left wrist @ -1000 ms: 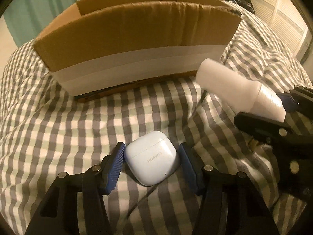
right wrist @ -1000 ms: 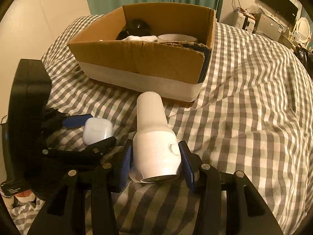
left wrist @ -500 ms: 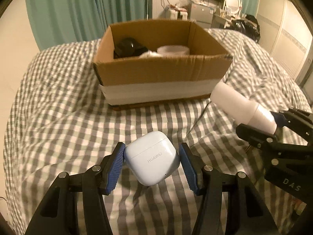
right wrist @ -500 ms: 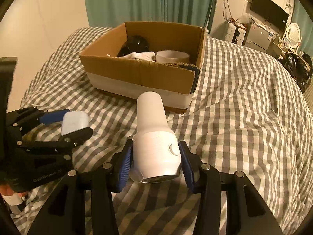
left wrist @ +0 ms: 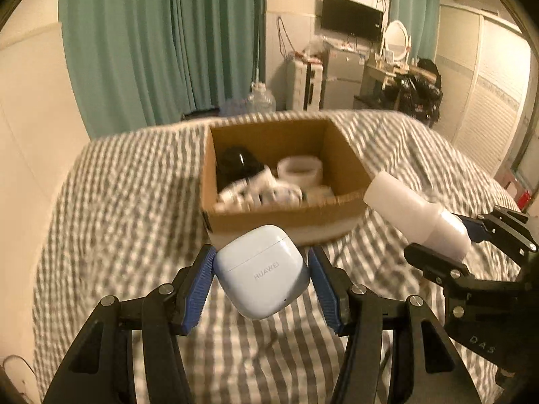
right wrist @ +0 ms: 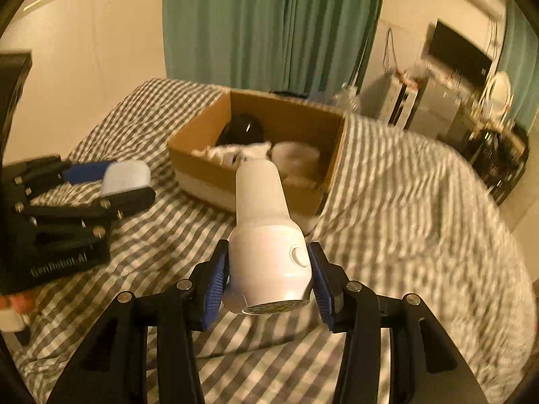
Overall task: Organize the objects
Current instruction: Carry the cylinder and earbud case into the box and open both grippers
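Your left gripper (left wrist: 261, 277) fingers clamp the HUAWEI earbud case (left wrist: 262, 271) at lower centre; your right gripper (right wrist: 267, 277) fingers clamp the white handheld device (right wrist: 266, 239) below the cardboard box (right wrist: 256, 155).

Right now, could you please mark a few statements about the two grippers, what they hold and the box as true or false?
1. The left gripper grips a white earbud case. True.
2. The right gripper is open. False: it is shut on a white bottle.
3. The box is empty. False: it holds a black object, a white ring and other white items.
4. Both held items are above the checked bedding, outside the box. True.
5. The box is closed. False: its top is open.
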A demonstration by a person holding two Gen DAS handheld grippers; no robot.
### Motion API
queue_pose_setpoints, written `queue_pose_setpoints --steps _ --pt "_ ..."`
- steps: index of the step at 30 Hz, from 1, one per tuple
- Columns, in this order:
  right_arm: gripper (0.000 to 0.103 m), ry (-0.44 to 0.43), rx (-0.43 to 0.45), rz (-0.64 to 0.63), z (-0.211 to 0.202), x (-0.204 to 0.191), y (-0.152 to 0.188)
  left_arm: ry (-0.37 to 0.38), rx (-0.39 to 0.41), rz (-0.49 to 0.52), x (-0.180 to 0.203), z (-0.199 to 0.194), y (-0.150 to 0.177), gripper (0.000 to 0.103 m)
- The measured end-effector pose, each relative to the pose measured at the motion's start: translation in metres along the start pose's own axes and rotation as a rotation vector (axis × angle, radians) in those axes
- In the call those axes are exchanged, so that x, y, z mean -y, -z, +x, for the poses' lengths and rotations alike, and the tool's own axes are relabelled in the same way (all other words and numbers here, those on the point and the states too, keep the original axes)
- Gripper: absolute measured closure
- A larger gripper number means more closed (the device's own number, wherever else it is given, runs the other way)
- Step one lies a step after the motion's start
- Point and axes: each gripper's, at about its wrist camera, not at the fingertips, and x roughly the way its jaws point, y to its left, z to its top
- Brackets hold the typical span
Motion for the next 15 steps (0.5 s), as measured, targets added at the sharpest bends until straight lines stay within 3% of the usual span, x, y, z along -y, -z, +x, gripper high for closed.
queue_pose_setpoints --steps 8,15 --pt "0.057 -0.013 0.082 -0.037 -0.008 0.005 -0.054 -0.038 0.067 0.014 -0.011 0.005 -0.049 0.045" --pt "0.057 -0.059 0.091 -0.022 0.021 0.019 -0.100 -0.047 0.060 0.036 -0.014 0.046 -0.089 0.045"
